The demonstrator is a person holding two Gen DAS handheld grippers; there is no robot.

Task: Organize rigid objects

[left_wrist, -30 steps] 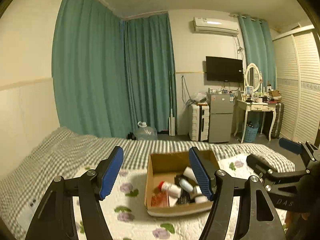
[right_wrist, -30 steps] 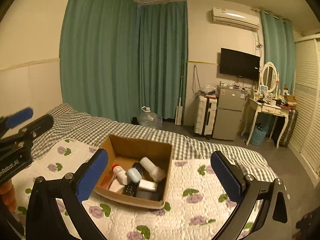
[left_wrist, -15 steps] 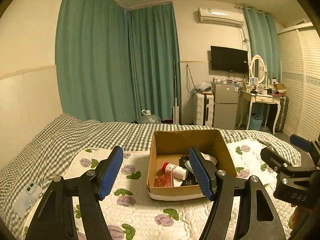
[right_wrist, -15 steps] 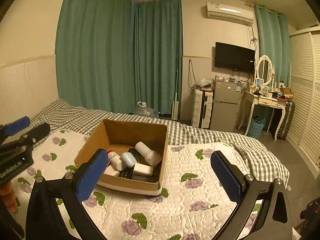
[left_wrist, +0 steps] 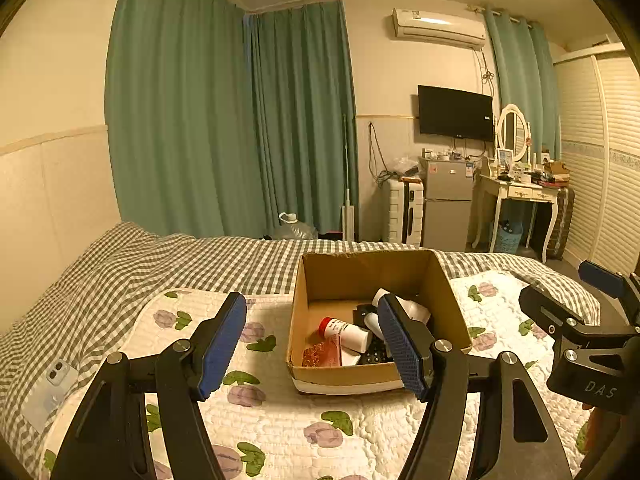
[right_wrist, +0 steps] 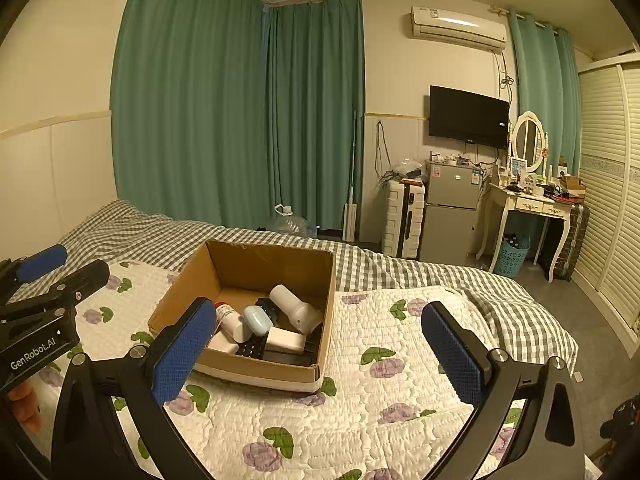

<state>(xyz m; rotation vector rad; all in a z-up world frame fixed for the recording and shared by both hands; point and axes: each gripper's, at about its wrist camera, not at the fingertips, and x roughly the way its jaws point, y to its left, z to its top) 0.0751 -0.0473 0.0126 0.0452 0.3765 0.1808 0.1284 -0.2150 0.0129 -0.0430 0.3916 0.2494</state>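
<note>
An open cardboard box (left_wrist: 316, 280) sits on the flowered quilt, also in the right wrist view (right_wrist: 192, 280). It holds several rigid items: a white bottle with a red cap (left_wrist: 344, 330), a large white bottle (right_wrist: 296, 308), a pale blue oval case (right_wrist: 256, 320), a white bar (right_wrist: 284, 340), a black remote (right_wrist: 250, 348) and a reddish packet (left_wrist: 322, 354). My left gripper (left_wrist: 312, 344) is open and empty, held before the box. My right gripper (right_wrist: 316, 350) is open and empty, right of the box's near corner.
The quilt (right_wrist: 360, 400) covers a checked bed sheet (left_wrist: 120, 264). A phone (left_wrist: 52, 388) lies at the sheet's left edge. Beyond the bed stand a water jug (right_wrist: 290, 222), a white suitcase (right_wrist: 404, 220), a small fridge (right_wrist: 452, 216) and a dressing table (right_wrist: 532, 204).
Both grippers have dropped lower and come a little nearer the box, which now sits higher and larger in view. Both grippers stay open and empty.
</note>
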